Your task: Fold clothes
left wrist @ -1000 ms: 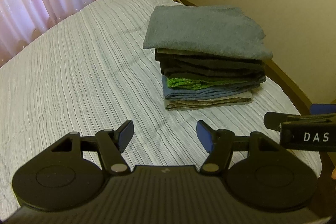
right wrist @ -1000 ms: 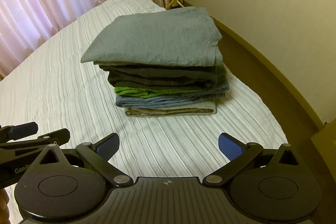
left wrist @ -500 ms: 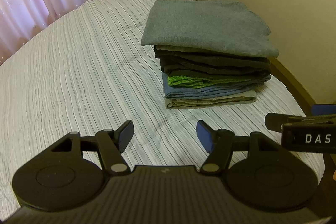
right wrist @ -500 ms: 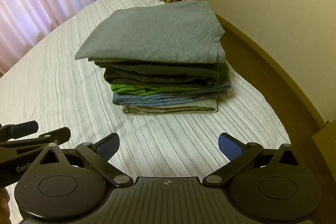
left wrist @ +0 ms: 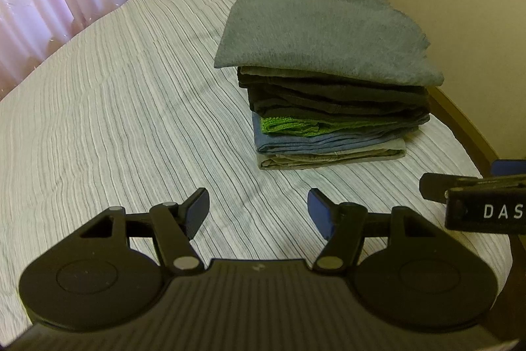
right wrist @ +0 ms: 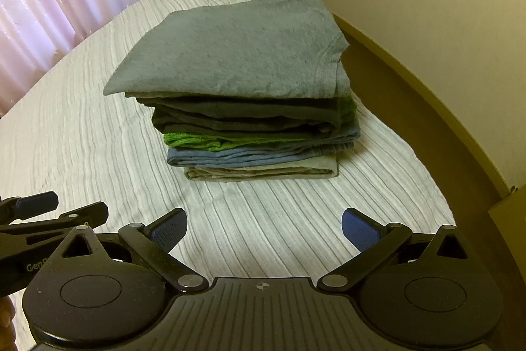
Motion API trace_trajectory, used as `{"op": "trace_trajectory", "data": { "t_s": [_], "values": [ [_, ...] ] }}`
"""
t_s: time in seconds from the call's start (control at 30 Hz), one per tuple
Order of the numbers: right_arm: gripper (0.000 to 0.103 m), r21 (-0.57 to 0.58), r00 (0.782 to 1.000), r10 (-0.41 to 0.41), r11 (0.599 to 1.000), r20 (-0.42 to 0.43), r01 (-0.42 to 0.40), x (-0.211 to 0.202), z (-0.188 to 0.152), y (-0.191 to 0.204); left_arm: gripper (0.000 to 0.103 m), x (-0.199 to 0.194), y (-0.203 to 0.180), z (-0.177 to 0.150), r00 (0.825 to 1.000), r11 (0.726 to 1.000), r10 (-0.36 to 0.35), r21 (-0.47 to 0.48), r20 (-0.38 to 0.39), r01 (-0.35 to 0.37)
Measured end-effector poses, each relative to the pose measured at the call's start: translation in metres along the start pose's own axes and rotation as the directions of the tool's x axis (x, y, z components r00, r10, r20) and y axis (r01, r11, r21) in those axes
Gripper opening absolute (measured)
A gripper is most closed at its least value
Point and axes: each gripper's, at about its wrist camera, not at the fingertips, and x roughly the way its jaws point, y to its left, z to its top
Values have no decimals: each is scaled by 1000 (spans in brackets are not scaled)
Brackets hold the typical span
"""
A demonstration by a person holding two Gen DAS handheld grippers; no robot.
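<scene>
Both the left claw [left wrist: 258,209] and right claw [right wrist: 264,229] hover released before the stack [right wrist: 250,94], which looks finished; the next move likely calls for fetching another garment.

Stack of folded clothes [left wrist: 328,101]: neat pile on the striped bedspread, near the bed's wall-side edge.
Top piece [right wrist: 230,51]: grey shirt, folded flat, wider than the layers under it and overhanging them.
Middle layers [right wrist: 250,117]: dark grey and black garments, folded edges facing the cameras.
Green garment [left wrist: 289,125]: thin bright knit layer.
Blue garment [right wrist: 243,157]: folded, just below the green.
Bottom piece [left wrist: 328,158]: khaki, lying on the bedspread.
</scene>
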Motion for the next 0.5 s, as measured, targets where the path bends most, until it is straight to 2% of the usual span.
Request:
{"op": "trace_trajectory", "data": {
  "t_s": [0.5],
  "values": [
    [102,0,1000,-8,1000,-3,8,5,6,-2,63,8,-3,6,1000,1000,-7,16,13,7]
  ]
}}
